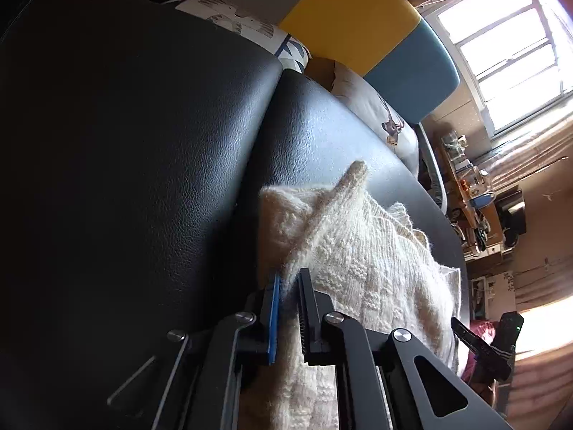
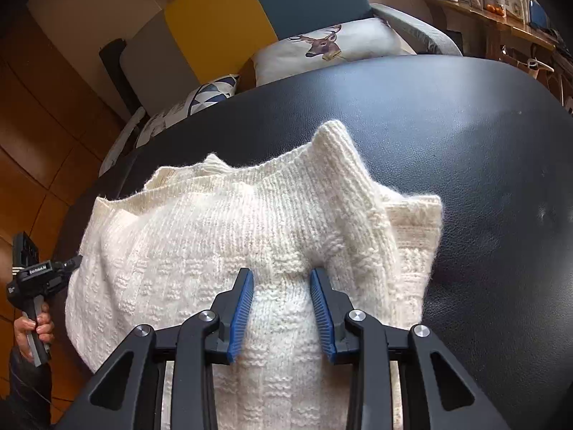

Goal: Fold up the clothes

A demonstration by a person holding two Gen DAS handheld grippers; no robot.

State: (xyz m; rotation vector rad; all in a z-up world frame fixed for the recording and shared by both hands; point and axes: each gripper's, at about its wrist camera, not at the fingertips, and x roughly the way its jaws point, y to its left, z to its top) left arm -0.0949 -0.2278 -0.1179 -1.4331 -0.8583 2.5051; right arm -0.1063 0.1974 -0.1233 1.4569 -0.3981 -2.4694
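A cream knitted sweater (image 2: 222, 236) lies folded on a black leather surface (image 2: 465, 125). One corner of it stands up in a peak (image 2: 335, 136). My right gripper (image 2: 282, 279) is open above the sweater's near part, blue pads on either side of a knit ridge. In the left wrist view my left gripper (image 1: 288, 279) is shut on the sweater's (image 1: 358, 251) edge, knit pinched between its blue pad and black finger. The left gripper also shows at the right view's left edge (image 2: 71, 261), held by a hand. The right gripper shows in the left view (image 1: 462, 329).
Beyond the black surface stand a yellow and blue chair back (image 2: 250, 10), a deer-print cushion (image 2: 329, 50) and a blue-patterned cushion (image 2: 211, 93). A wooden shelf with small items (image 2: 501, 10) is at far right. Wooden floor (image 2: 43, 125) lies to the left.
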